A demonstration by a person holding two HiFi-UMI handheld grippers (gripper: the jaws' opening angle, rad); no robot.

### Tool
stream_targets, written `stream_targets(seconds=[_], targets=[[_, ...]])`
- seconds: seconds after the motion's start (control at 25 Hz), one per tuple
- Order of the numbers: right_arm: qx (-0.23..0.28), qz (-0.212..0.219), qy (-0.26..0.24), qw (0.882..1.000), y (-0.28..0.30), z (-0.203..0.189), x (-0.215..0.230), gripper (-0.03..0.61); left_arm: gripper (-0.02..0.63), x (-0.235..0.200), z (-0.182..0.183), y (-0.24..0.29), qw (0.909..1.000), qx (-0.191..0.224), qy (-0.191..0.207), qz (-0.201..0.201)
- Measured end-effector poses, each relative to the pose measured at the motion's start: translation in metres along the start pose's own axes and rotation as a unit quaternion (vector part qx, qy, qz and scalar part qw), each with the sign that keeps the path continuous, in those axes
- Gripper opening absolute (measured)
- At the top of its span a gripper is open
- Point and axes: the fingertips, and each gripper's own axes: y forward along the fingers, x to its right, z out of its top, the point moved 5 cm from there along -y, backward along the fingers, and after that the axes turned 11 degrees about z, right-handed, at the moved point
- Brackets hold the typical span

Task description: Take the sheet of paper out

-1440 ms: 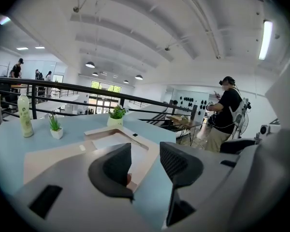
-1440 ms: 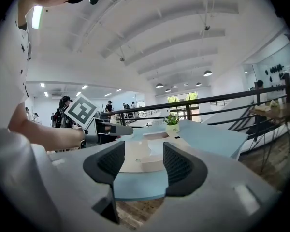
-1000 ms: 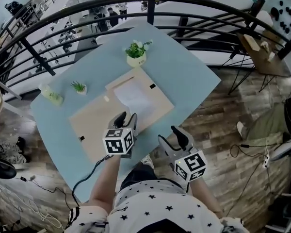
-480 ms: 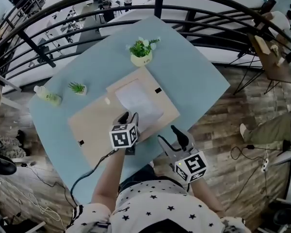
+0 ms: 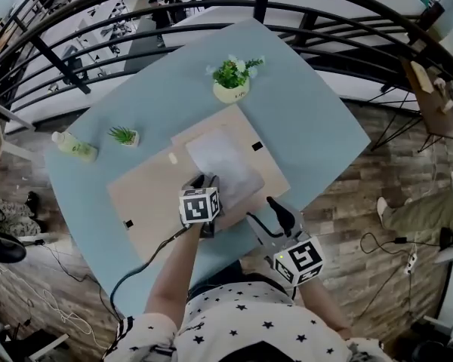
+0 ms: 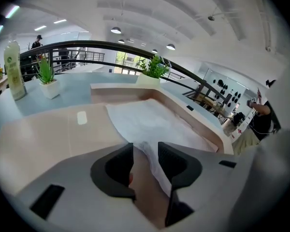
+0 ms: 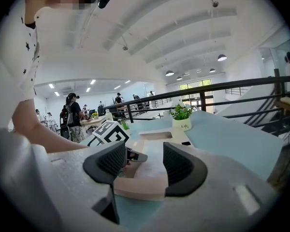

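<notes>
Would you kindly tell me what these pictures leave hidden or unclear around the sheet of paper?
Head view: the left gripper covers the sheet of paper's near corner.
Left gripper view: one jaw hides the sheet's near edge; pad contact is unclear.
Head view: the plant pot's print is too small to read.

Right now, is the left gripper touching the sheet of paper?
Cannot tell. The left gripper view shows the left gripper open around a corner of the sheet of paper; neither contact nor gap is plain.
</notes>
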Motion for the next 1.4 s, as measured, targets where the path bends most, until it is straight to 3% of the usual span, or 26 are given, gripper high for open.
stream_targets(seconds=[0.32, 0.72, 1.4], targets=[[-0.006, 0.008, 0.007, 1.0, 0.011, 0.001, 0.005, 0.232, 0.16, 0.001, 0.005, 0.01, 0.9997, -0.022, 0.008, 0.011], [-0.006, 0.004, 0.012, 1.0, 0.014, 0.001, 0.007, 0.232, 0.07, -0.002, 0.006, 0.015, 0.9976, -0.022, 0.028, 0.06], [0.01, 0.008, 0.008, 1.0, 0.005, 0.006, -0.005, 0.232, 0.008, -0.013, 0.009, 0.008, 0.9978, -0.011, 0.014, 0.063]])
